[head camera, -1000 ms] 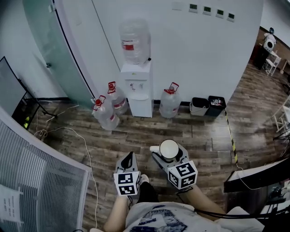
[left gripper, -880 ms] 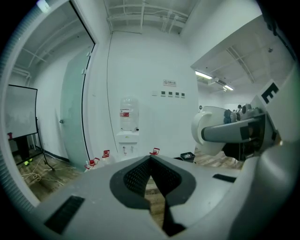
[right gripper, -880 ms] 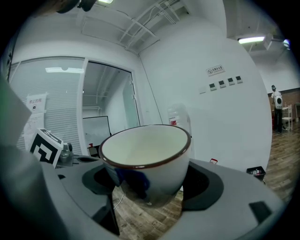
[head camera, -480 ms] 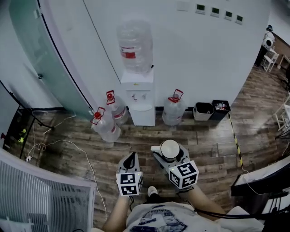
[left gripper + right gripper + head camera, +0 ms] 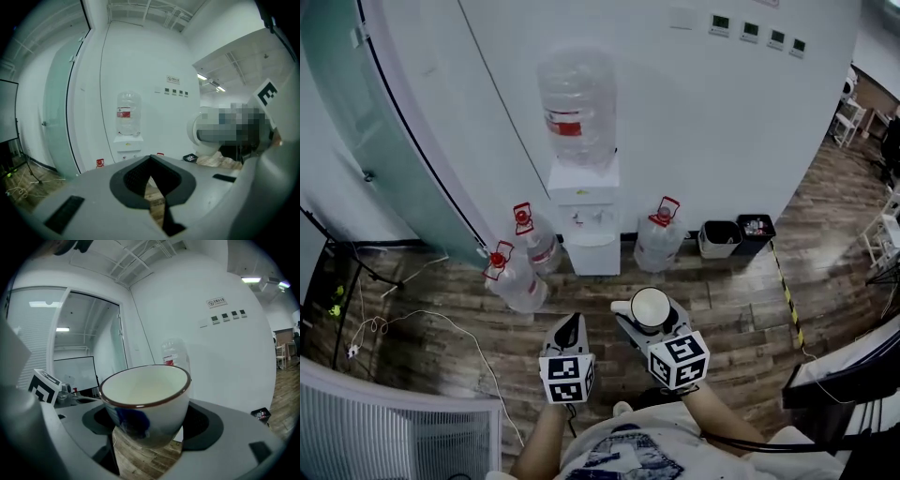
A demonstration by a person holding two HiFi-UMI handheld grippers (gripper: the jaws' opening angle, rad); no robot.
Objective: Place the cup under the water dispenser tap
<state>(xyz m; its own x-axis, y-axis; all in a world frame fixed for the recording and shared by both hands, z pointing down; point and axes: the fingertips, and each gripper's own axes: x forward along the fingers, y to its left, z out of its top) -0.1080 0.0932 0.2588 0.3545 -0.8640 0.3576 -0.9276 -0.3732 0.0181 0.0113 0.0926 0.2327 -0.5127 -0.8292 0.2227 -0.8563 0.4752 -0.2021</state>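
Observation:
A white water dispenser [image 5: 587,223] with a clear bottle [image 5: 575,103] on top stands against the wall, some way ahead of both grippers. Its tap recess [image 5: 588,218] holds nothing. My right gripper [image 5: 648,317] is shut on a white cup [image 5: 650,307] with a brown rim, held upright. In the right gripper view the empty cup [image 5: 146,401] sits between the jaws, with the dispenser bottle [image 5: 175,355] behind it. My left gripper [image 5: 571,322] is shut and holds nothing; in the left gripper view its tips [image 5: 150,158] meet, and the dispenser [image 5: 127,140] is far off.
Spare water bottles stand on the wooden floor left [image 5: 518,279] [image 5: 536,242] and right [image 5: 657,235] of the dispenser. Two bins [image 5: 715,238] [image 5: 752,231] sit by the wall at the right. A glass partition [image 5: 384,122] is at the left, with cables [image 5: 403,323] on the floor.
The dispenser has come nearer and larger in the head view. Both grippers keep their pose, and the cup stays in the right one.

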